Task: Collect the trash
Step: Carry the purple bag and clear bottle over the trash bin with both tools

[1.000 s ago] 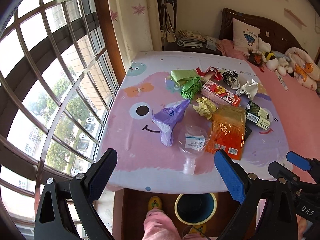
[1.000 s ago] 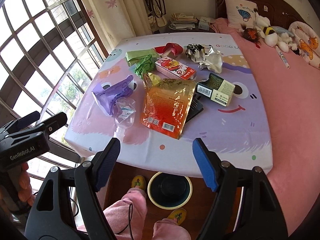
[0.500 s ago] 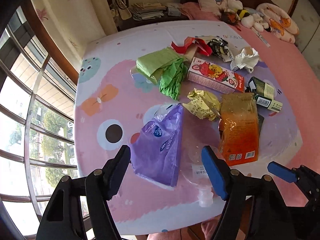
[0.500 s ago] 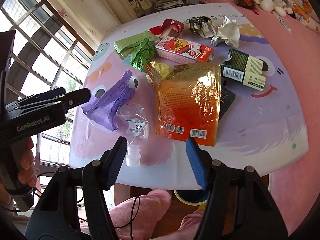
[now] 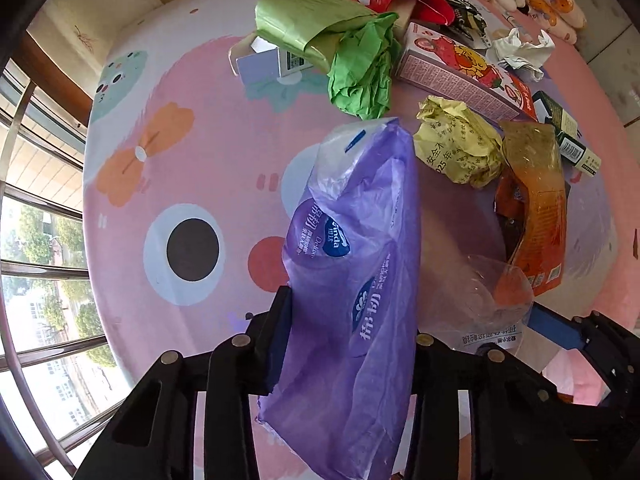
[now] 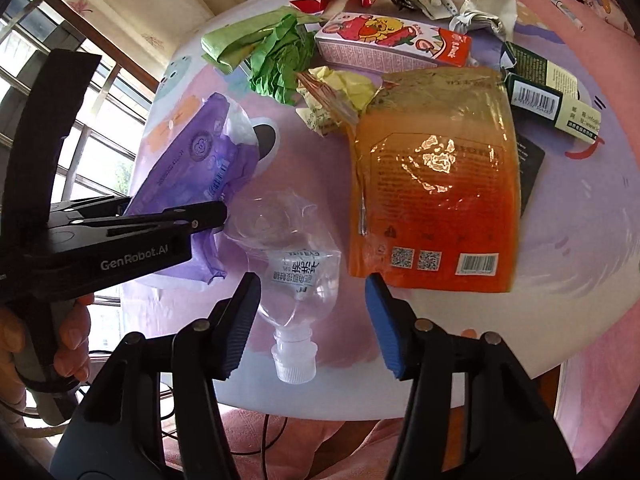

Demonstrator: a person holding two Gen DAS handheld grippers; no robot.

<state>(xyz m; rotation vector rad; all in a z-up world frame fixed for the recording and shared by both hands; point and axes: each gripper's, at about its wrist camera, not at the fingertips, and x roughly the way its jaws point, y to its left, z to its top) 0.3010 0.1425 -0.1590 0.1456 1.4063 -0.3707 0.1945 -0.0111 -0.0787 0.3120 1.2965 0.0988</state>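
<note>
the left claw (image 5: 348,344) is clamped on a crinkled purple plastic tissue wrapper (image 5: 360,280), printed with white script and a blue oval logo, at the cartoon-print surface's (image 5: 168,152) 6 o'clock edge. at its 3 o'clock lies a crushed clear plastic bottle (image 6: 292,248), white cap nearest, between the right claw's (image 6: 310,322) parted jaws.

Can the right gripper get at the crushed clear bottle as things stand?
Probably yes. The right gripper hangs with jaws open just short of the crushed clear bottle, nothing lying between them. The left gripper, shut on the purple tissue wrapper, sits close beside the bottle's far end.
</note>
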